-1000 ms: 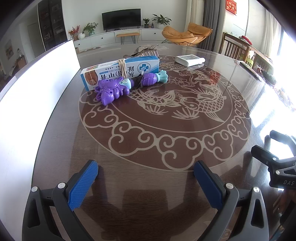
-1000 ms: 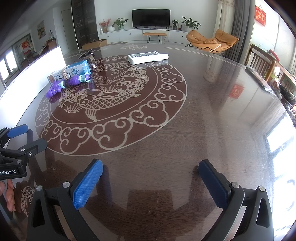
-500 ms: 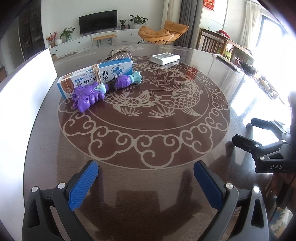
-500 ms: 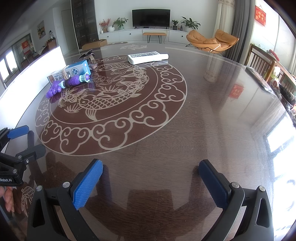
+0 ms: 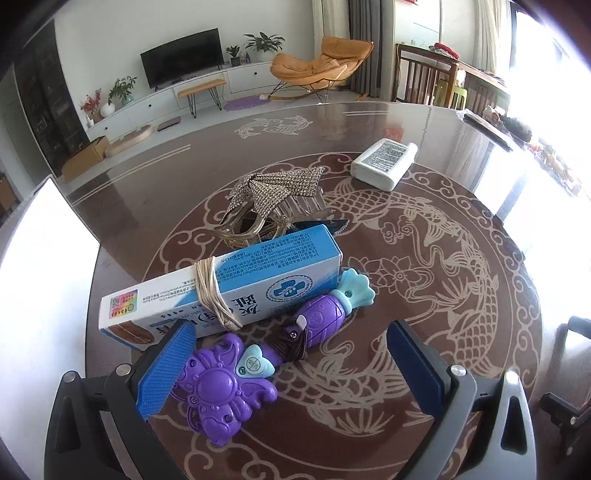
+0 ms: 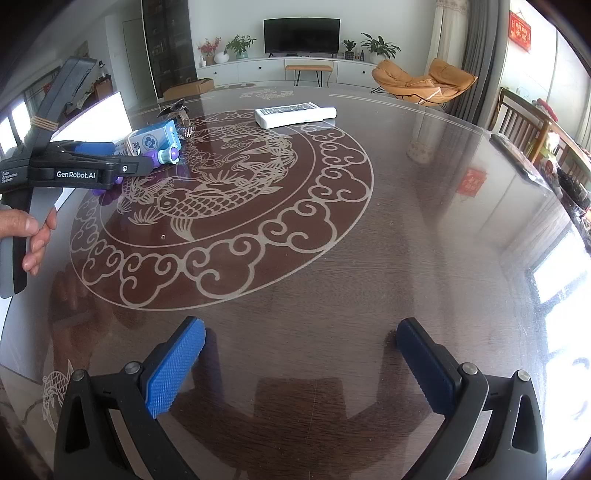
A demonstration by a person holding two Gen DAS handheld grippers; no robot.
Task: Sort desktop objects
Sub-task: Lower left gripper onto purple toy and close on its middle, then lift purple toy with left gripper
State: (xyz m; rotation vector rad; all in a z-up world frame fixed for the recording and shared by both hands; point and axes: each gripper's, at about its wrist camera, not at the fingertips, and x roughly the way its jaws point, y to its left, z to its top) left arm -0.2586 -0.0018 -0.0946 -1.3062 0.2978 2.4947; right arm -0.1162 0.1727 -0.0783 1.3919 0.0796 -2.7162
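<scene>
With our left gripper (image 5: pixel 291 363) spread wide over the purple toy (image 5: pixel 258 362) lying against the blue box (image 5: pixel 221 284), we judge it light, rigid plastic, best pinched mid-handle; our right gripper (image 6: pixel 299 365) hangs apart, empty.

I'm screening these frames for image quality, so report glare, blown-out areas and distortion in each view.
Left wrist view: daylight blows out the right edge, the white panel at left is overexposed with no detail, and fisheye bends the glossy brown round table. Right wrist view: window glare washes the table's right side, reflections streak the surface, and the black television stays sharp.
</scene>
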